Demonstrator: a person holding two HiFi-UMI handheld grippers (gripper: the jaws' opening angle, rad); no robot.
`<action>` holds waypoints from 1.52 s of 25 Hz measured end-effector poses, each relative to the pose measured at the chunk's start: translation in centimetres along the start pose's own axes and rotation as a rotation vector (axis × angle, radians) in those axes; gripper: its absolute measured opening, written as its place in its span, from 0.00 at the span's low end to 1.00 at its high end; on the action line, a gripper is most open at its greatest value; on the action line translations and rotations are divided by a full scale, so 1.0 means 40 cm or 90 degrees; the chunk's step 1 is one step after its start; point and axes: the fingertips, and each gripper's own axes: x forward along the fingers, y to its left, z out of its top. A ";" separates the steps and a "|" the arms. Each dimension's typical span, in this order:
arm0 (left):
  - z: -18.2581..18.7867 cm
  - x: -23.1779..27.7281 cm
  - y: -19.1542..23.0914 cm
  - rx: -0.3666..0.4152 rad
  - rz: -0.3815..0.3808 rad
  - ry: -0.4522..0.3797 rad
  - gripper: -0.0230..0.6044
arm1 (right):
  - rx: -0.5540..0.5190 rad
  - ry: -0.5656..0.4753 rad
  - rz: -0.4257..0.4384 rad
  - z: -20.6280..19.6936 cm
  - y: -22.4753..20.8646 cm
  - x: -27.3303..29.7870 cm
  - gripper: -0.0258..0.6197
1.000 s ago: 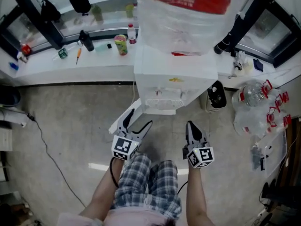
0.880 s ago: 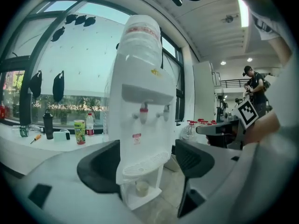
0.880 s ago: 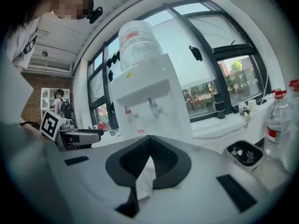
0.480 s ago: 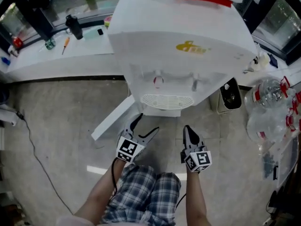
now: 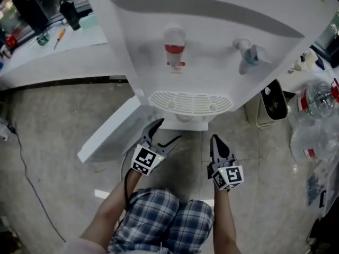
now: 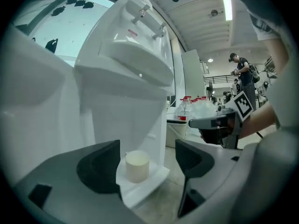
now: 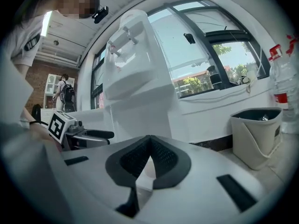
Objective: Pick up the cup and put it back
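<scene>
A small cream paper cup (image 6: 137, 165) stands upright on a white ledge (image 6: 152, 183) at the foot of the white water dispenser (image 5: 212, 46). My left gripper (image 6: 147, 164) is open and points at the cup, which sits some way ahead of the jaws, untouched. In the head view the left gripper (image 5: 168, 131) hovers just below the dispenser's drip grille (image 5: 190, 102); the cup is hidden there. My right gripper (image 5: 215, 140) is shut and empty, level with the left one. In its own view the right gripper (image 7: 148, 155) has its pads pressed together.
A red tap (image 5: 174, 49) and a blue tap (image 5: 249, 54) stick out of the dispenser's front. A white panel (image 5: 108, 136) slants across the floor at the left. A beige bin (image 5: 273, 102) and large water bottles (image 5: 318, 120) stand at the right. A counter (image 5: 53, 52) runs behind.
The head view has swung down and closer, so the dispenser's taps and grille now fill the top. Both grippers hold much the same place near its base, left open, right shut.
</scene>
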 end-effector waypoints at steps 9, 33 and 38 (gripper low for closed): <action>-0.086 0.061 -0.001 0.018 -0.014 -0.005 0.63 | -0.010 -0.013 0.020 -0.069 -0.033 0.044 0.07; -0.230 0.283 0.081 -0.002 0.031 0.024 0.73 | -0.018 -0.008 0.079 -0.142 -0.027 0.078 0.07; -0.255 0.335 0.088 0.002 0.032 0.045 0.73 | -0.005 -0.012 0.078 -0.149 -0.031 0.083 0.07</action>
